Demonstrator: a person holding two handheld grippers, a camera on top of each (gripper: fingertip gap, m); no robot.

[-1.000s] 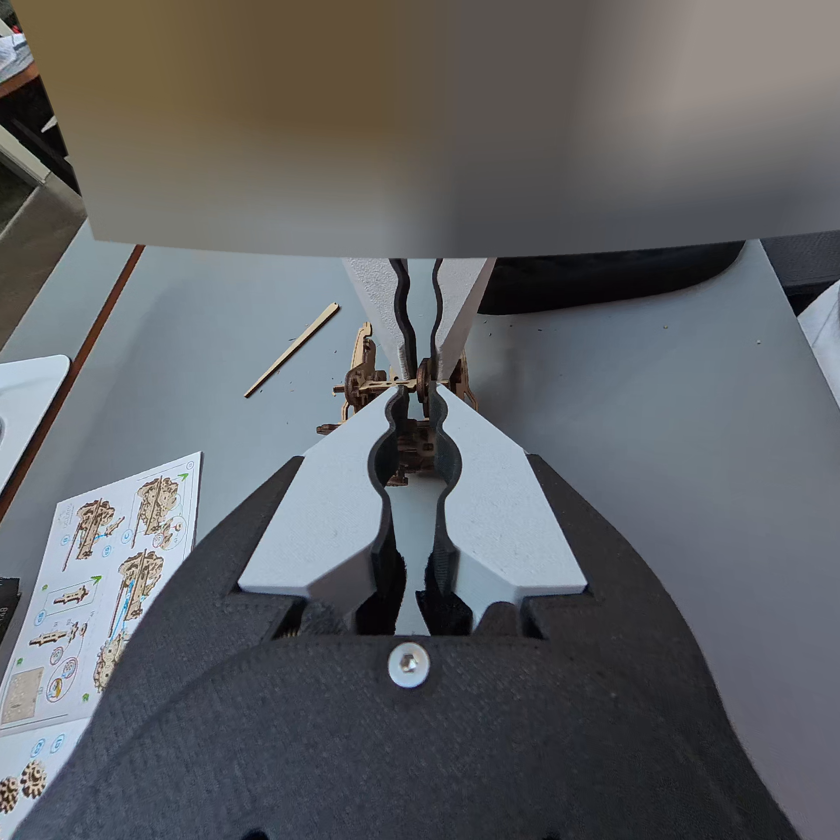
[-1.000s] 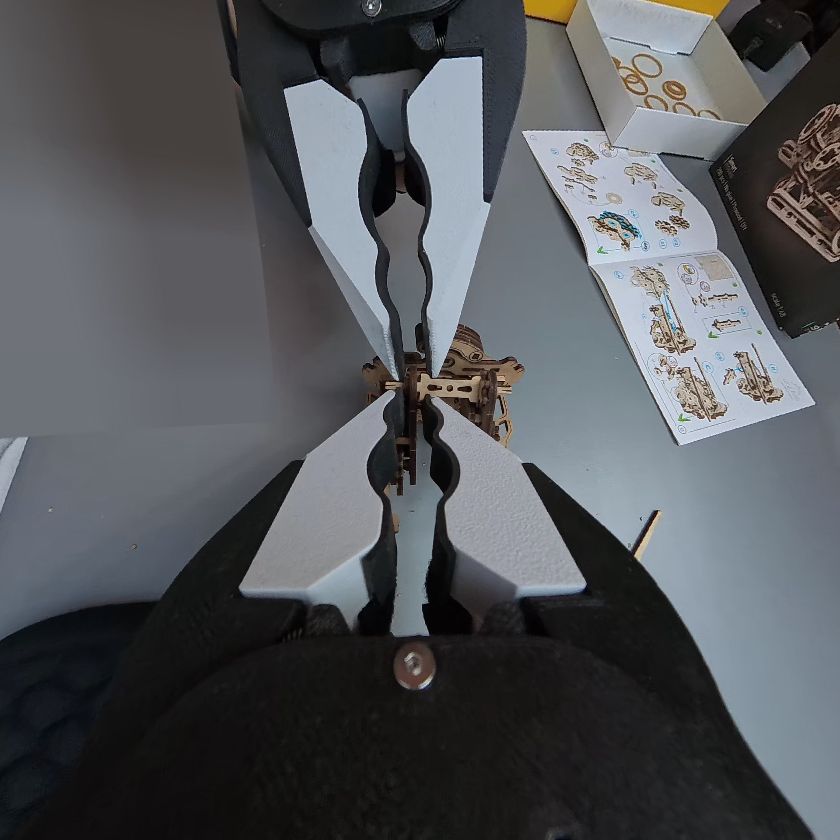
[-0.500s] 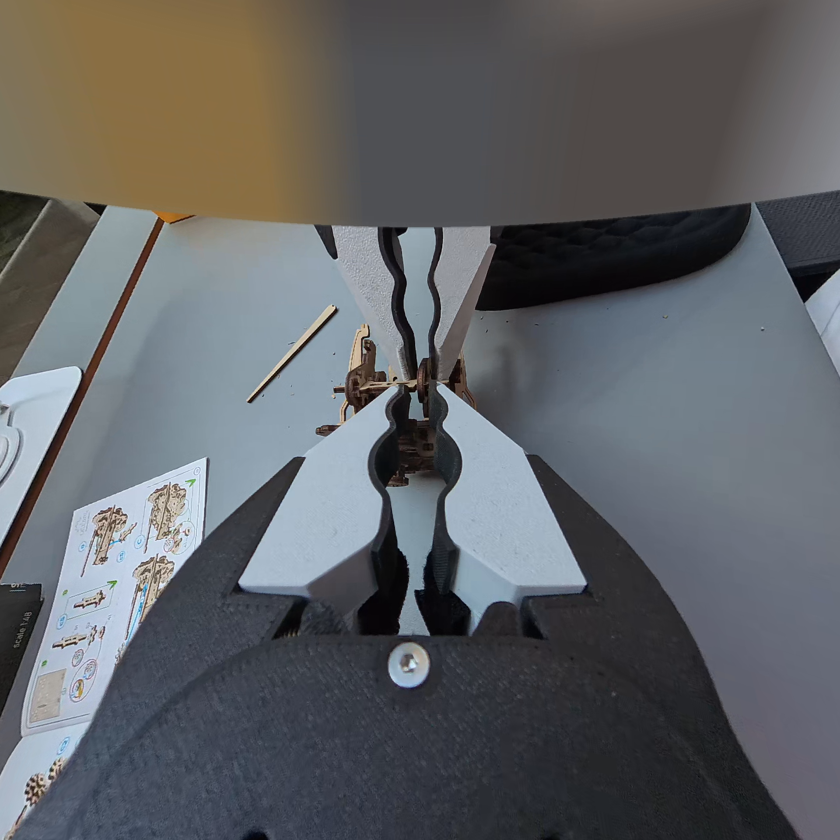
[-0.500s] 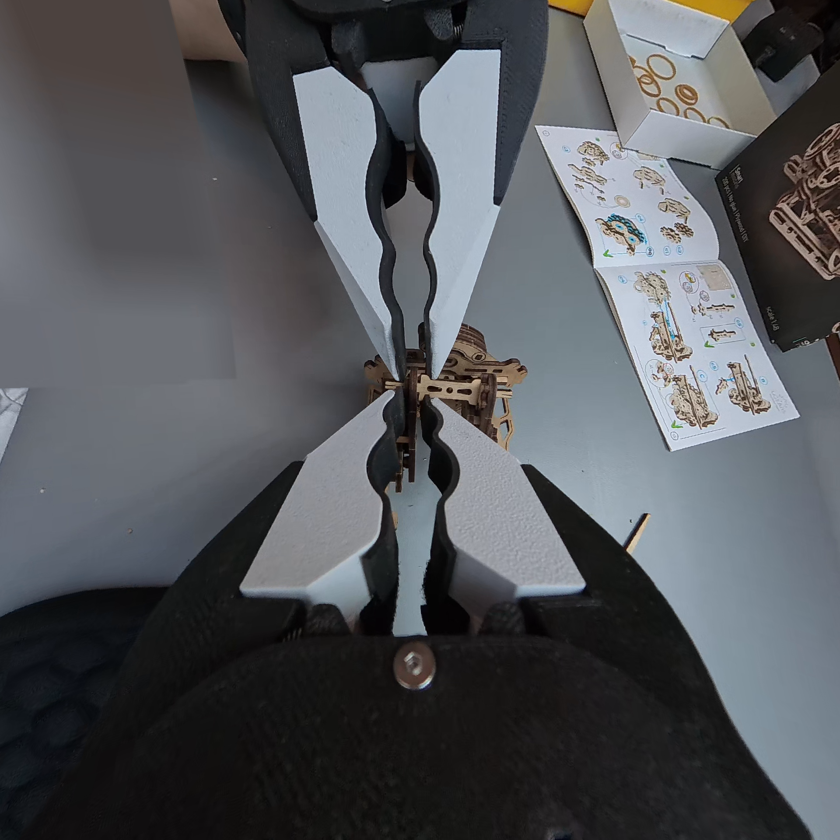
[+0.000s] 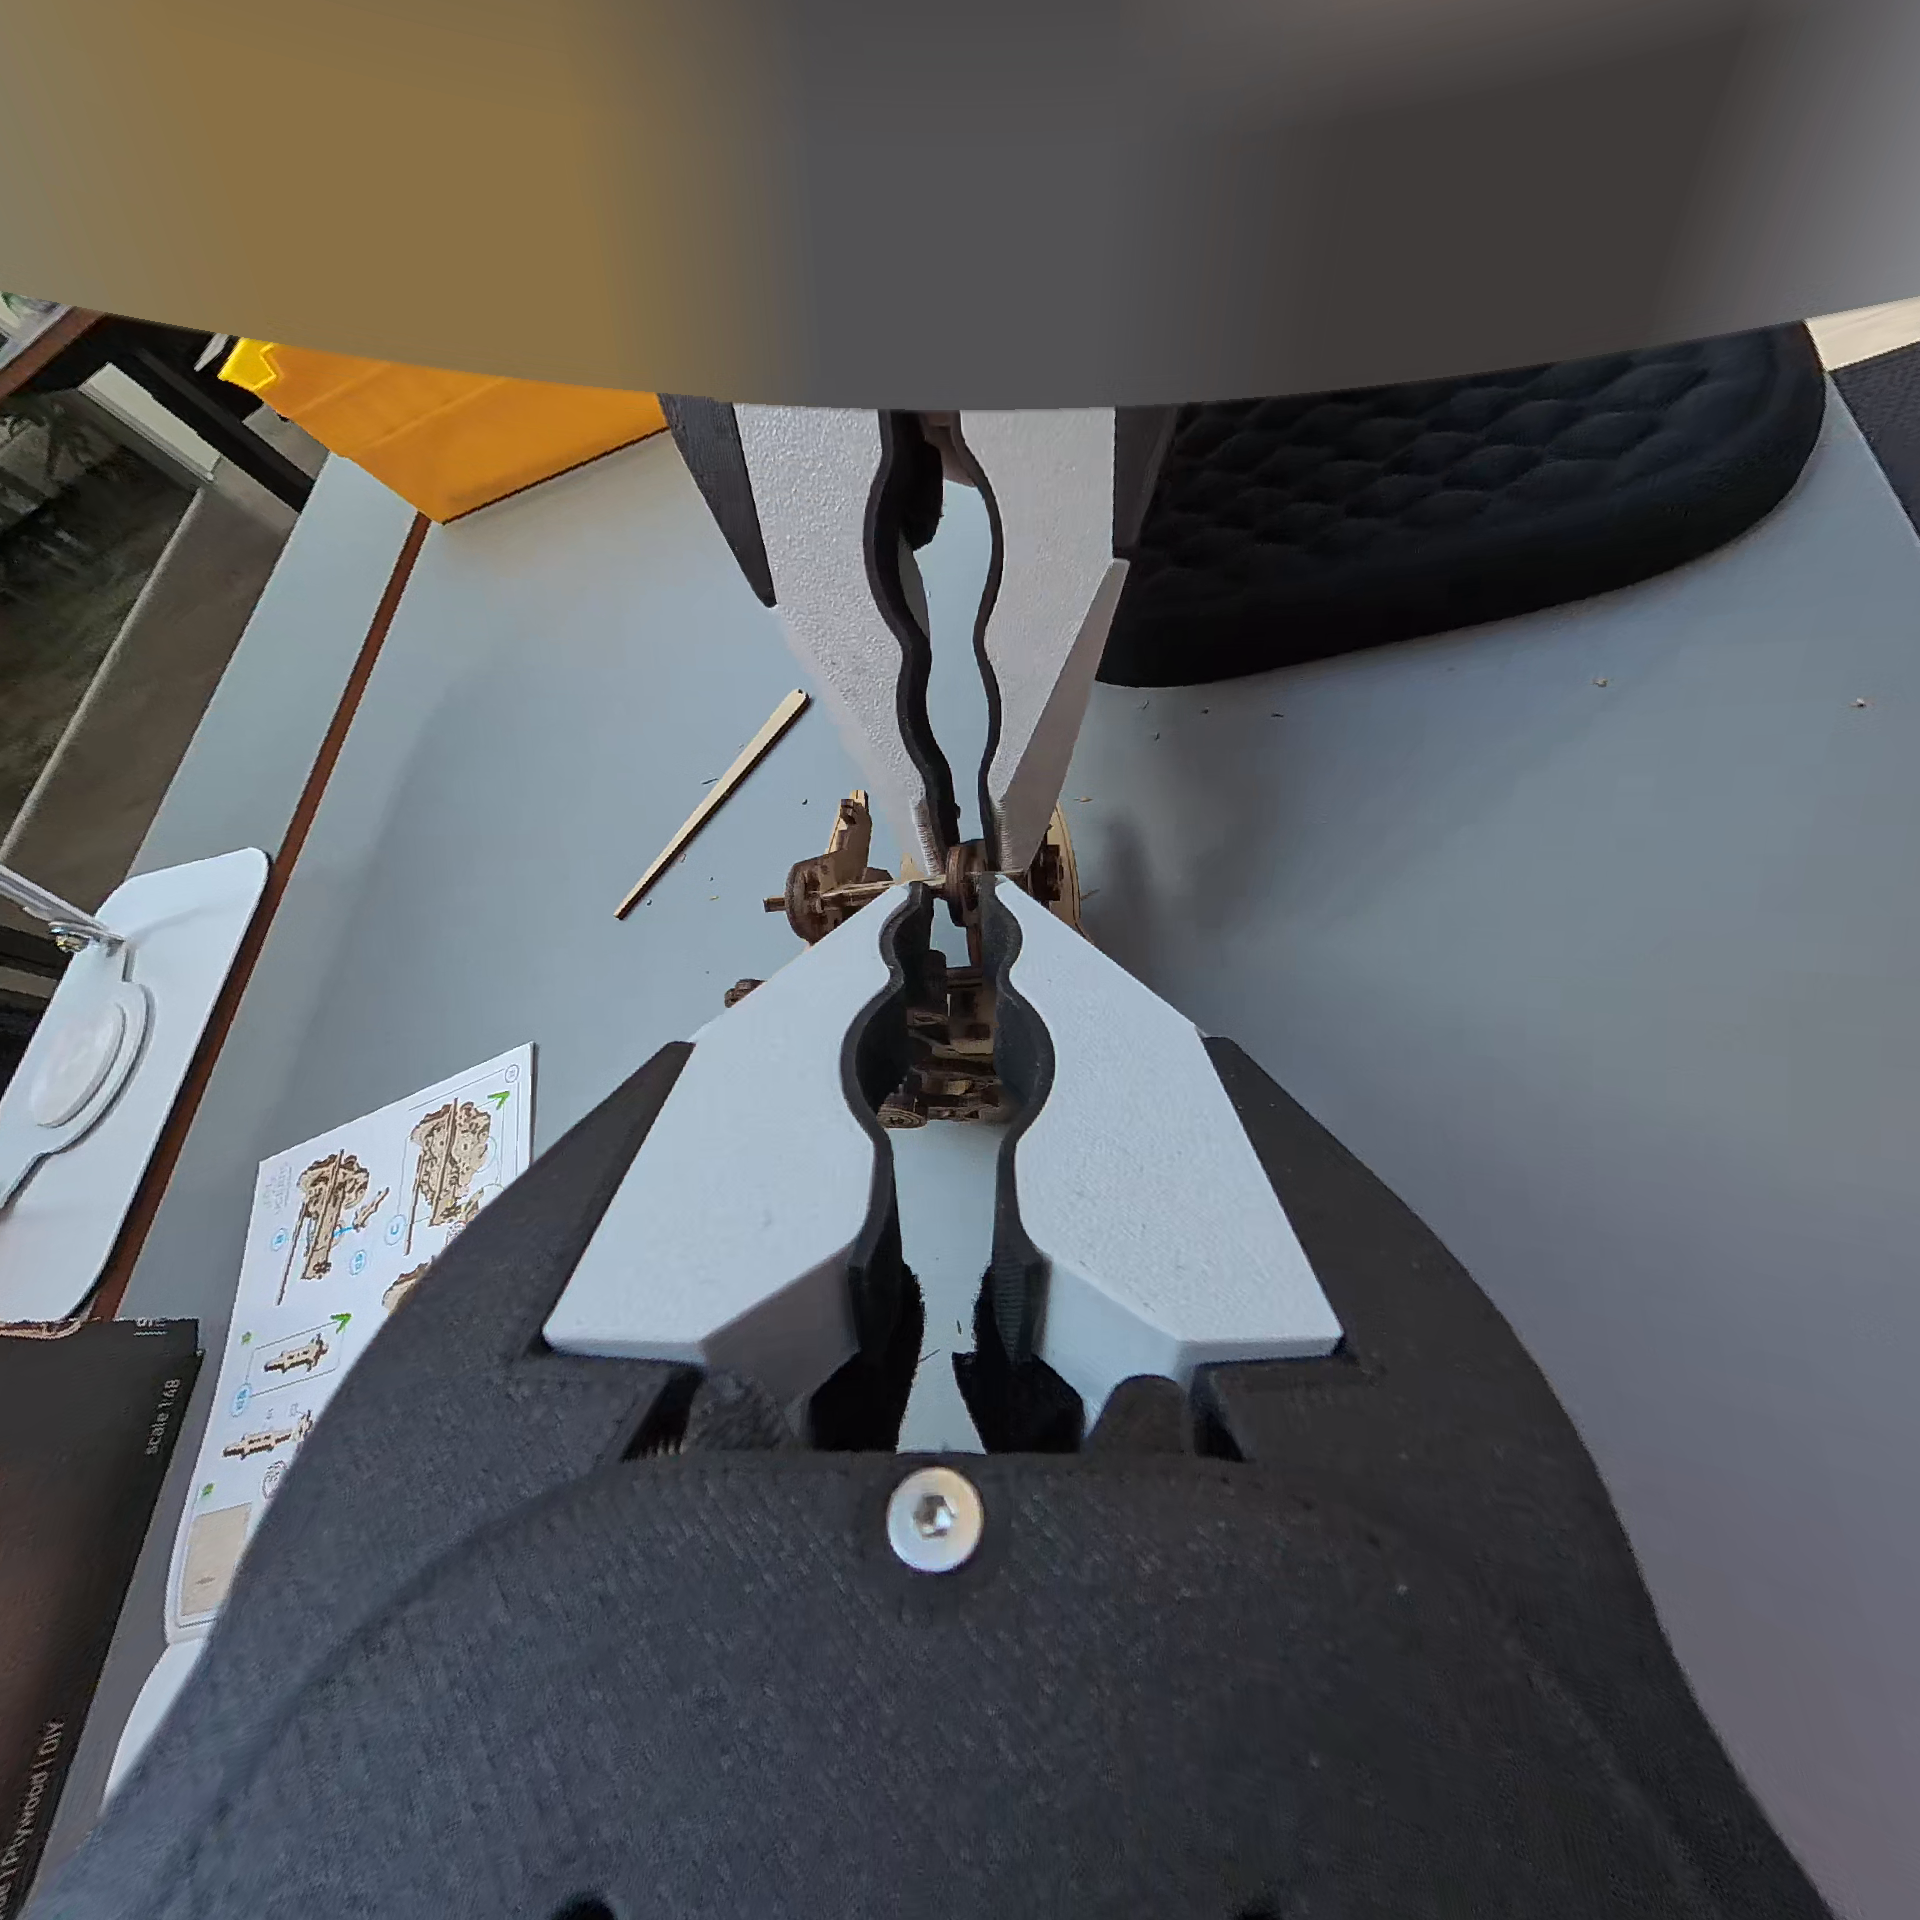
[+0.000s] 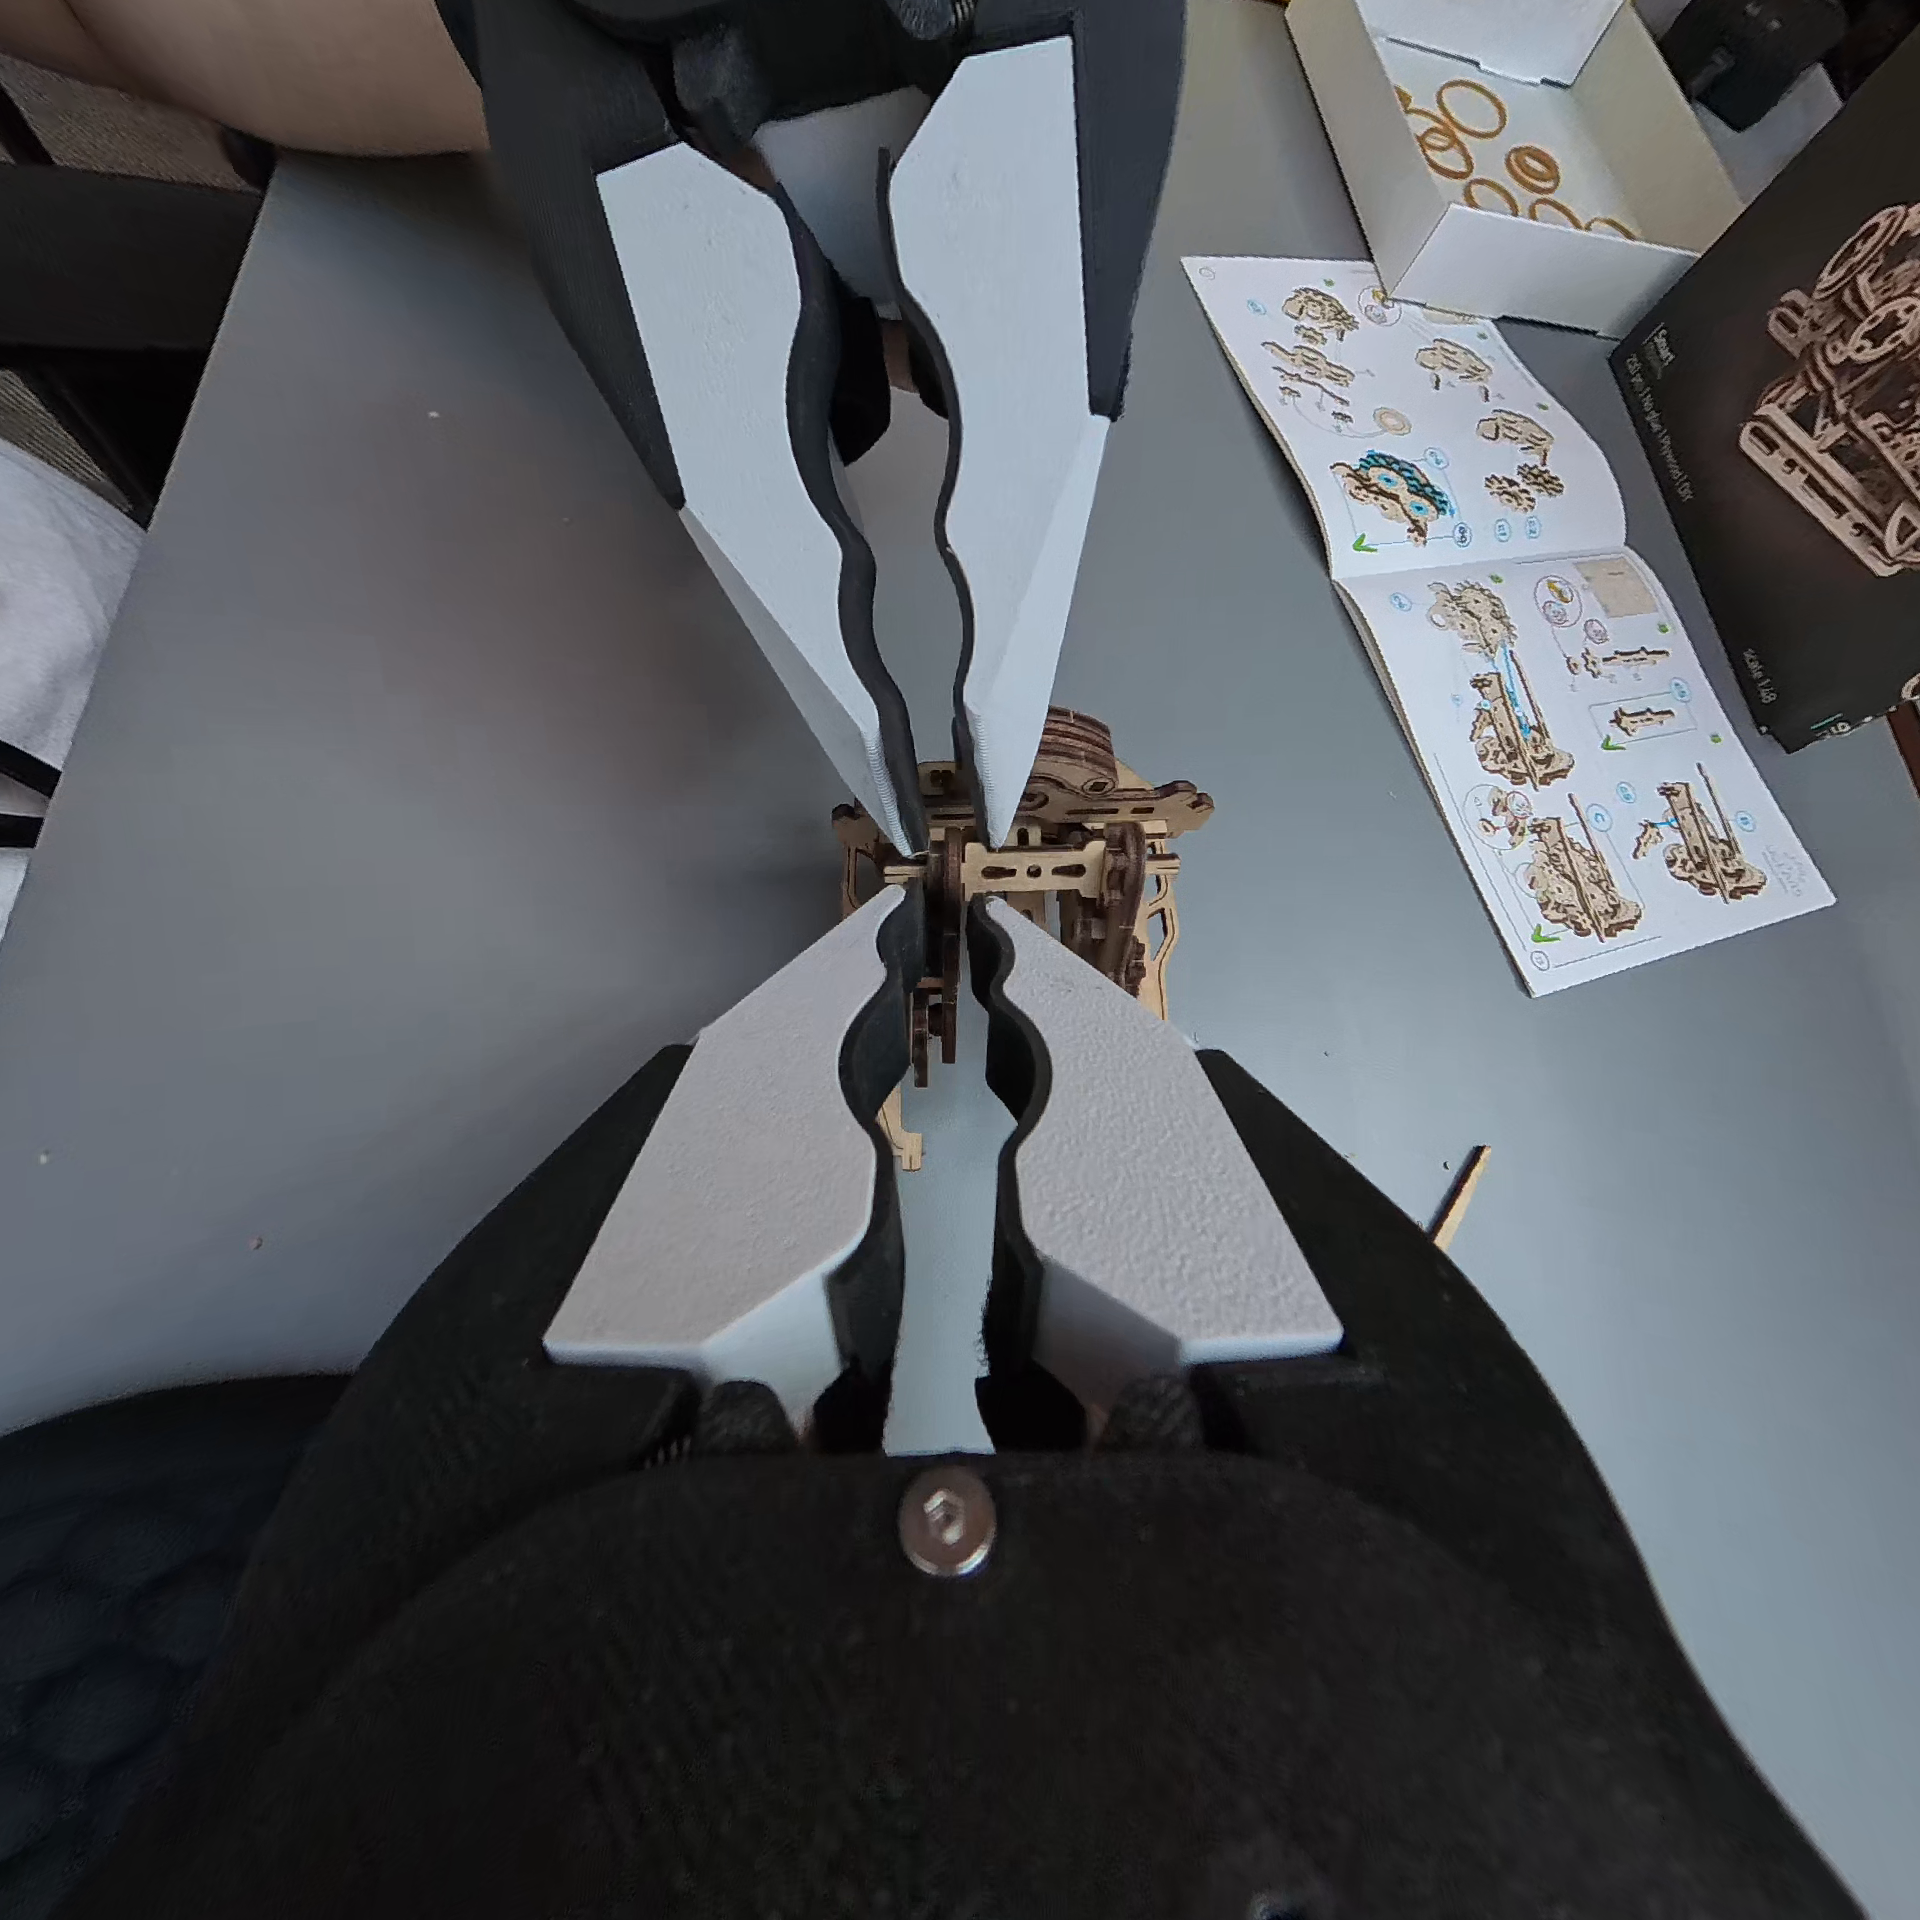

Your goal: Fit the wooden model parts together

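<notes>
Both grey-fingered grippers, left (image 5: 951, 899) and right (image 6: 945, 914), are pinching nearly closed on the small laser-cut brown wooden model (image 6: 1039, 873), tips meeting from six and twelve o'clock.

model (image 6: 1023, 883): little laser-cut plywood build, pale tan with dark brown gears, partly put together
pose: upright on the grey table (image 6: 416, 831)
axle (image 6: 1039, 864): thin light crossbar with slots, lying level across the top, dark round wheel at each end
loose stick (image 5: 717, 800): pale tapered sliver, flat on the table, just left of the model
</notes>
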